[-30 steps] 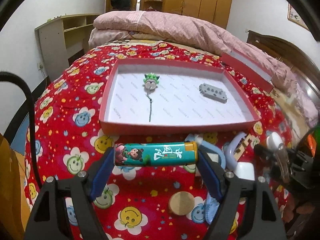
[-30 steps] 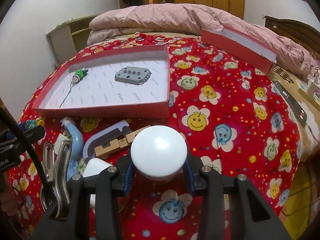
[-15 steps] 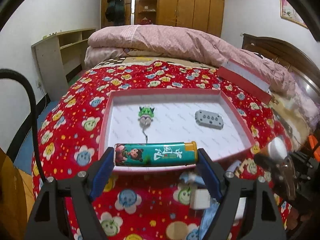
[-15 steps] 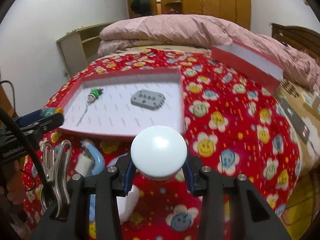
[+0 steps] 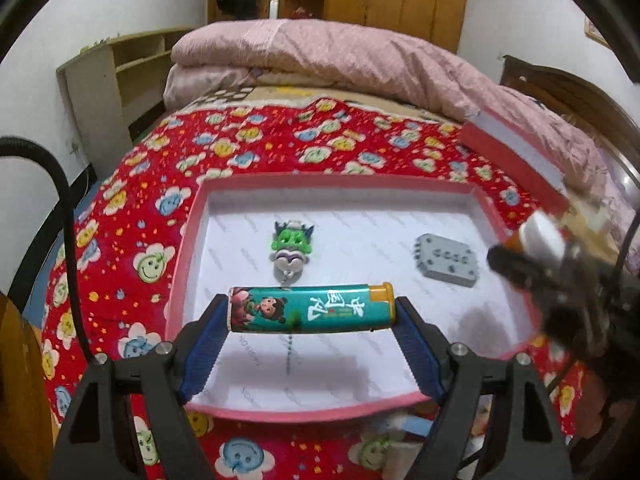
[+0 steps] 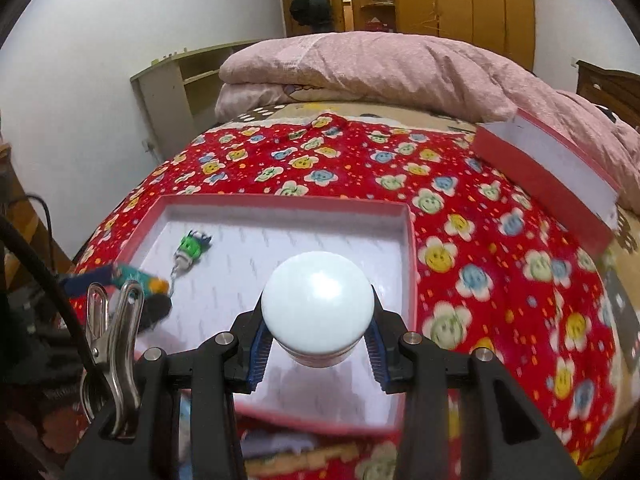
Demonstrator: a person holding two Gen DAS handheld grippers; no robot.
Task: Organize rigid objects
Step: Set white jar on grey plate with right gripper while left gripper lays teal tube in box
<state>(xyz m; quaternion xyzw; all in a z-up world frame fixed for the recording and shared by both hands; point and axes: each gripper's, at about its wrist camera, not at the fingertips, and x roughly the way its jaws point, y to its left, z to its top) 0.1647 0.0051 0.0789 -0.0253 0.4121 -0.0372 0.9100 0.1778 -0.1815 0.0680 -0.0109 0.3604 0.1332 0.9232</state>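
- Two loads hung over the shallow red-rimmed, white-lined cardboard tray (image 5: 182, 240): left gripper (image 5: 310, 314) clamped the teal cartoon-printed lighter (image 5: 310, 309) endwise, low centre; right gripper (image 6: 318, 332) pinched a white round-capped jar (image 6: 318, 302).
- Each wanted lowering onto bare lining, clear of the green figurine keychain (image 5: 292, 246) and grey studded plate (image 5: 446, 260), before release.

red floral bedspread (image 5: 132, 208) bears red tray (image 5: 188, 248), pink quilt (image 5: 320, 56).

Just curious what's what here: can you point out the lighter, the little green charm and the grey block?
lighter (image 5: 310, 309): left wrist view, middle of its teal body.
green charm (image 5: 292, 240): left wrist view, its green head.
grey block (image 5: 446, 255): left wrist view, its top face.
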